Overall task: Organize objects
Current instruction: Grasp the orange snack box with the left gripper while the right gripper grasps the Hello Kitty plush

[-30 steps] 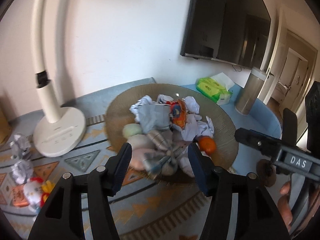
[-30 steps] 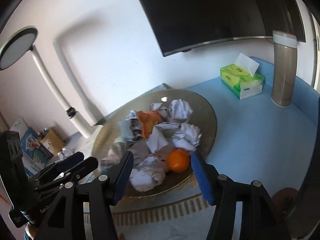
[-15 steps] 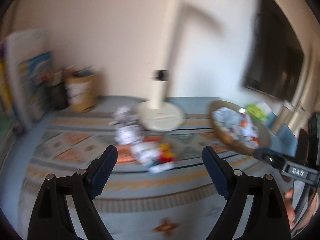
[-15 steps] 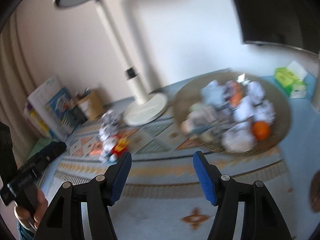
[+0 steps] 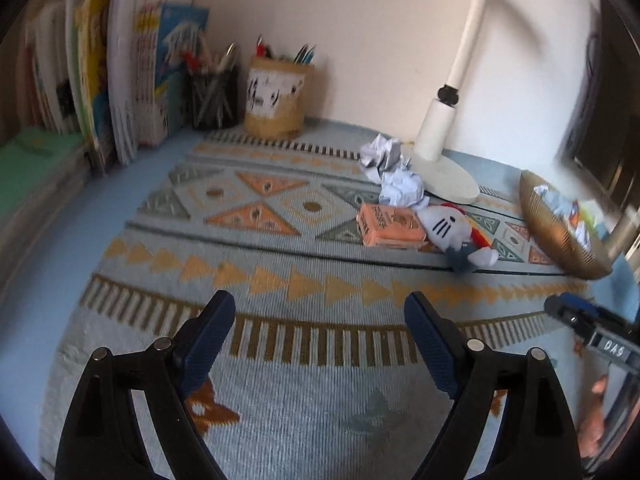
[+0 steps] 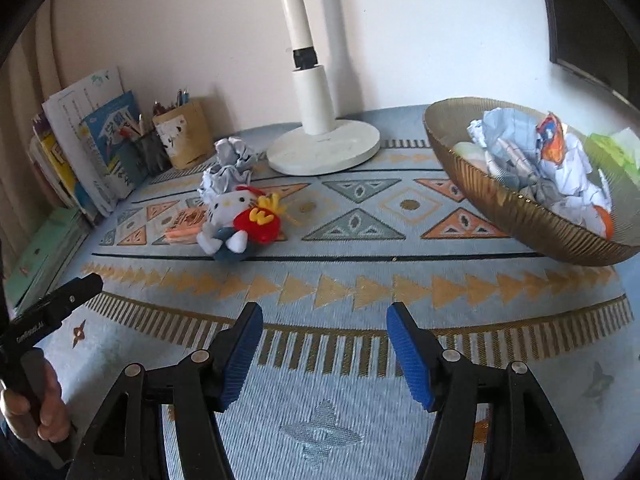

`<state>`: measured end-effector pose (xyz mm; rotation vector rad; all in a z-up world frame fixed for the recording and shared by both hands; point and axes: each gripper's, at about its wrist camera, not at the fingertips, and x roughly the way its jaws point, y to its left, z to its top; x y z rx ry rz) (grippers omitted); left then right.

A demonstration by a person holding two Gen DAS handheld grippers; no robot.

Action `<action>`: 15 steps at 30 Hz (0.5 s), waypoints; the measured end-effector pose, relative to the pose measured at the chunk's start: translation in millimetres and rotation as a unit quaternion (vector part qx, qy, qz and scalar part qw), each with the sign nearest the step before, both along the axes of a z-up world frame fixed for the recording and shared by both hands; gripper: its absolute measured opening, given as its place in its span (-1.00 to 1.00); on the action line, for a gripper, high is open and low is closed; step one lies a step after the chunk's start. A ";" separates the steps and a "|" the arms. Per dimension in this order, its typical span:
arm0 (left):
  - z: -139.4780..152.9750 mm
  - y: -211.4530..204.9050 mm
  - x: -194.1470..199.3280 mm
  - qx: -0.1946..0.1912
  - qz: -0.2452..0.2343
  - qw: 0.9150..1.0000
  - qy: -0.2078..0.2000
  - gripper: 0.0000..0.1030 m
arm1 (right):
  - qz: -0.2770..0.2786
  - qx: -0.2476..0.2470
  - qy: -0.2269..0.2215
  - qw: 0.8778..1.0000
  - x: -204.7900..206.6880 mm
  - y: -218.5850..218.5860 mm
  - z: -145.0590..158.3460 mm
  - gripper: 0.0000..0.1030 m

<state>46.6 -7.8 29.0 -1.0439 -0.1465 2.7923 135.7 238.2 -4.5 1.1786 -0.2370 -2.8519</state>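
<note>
Both grippers, left (image 5: pixel 320 336) and right (image 6: pixel 324 344), hover empty; left jaws wide apart, right jaws opening. The plush toy (image 6: pixel 236 220) lies on the patterned surface (image 6: pixel 360 288) beside crumpled paper (image 6: pixel 226 176), lamp base (image 6: pixel 324 150) behind, full bowl (image 6: pixel 520 208) rightward.

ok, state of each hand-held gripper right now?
Left hand-held gripper: open, nothing between its pads.
Right hand-held gripper: opening, nothing between its pads.

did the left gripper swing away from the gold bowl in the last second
Yes. The left gripper, jaws open and empty, framed the gold bowl a second ago; in the left wrist view the bowl now sits at the right edge, so the gripper has swung left over the patterned mat.
</note>
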 end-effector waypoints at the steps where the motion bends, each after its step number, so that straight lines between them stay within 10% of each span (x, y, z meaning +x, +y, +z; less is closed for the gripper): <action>1: -0.4 2.1 1.3 -0.008 0.001 1.000 0.001 0.68 | -0.001 0.001 -0.001 1.000 -0.2 -0.3 -0.9 0.32; 15: -10.3 7.1 -1.6 -0.034 0.004 0.999 -0.028 0.75 | 0.012 0.077 0.017 0.997 3.4 -25.9 3.1 0.63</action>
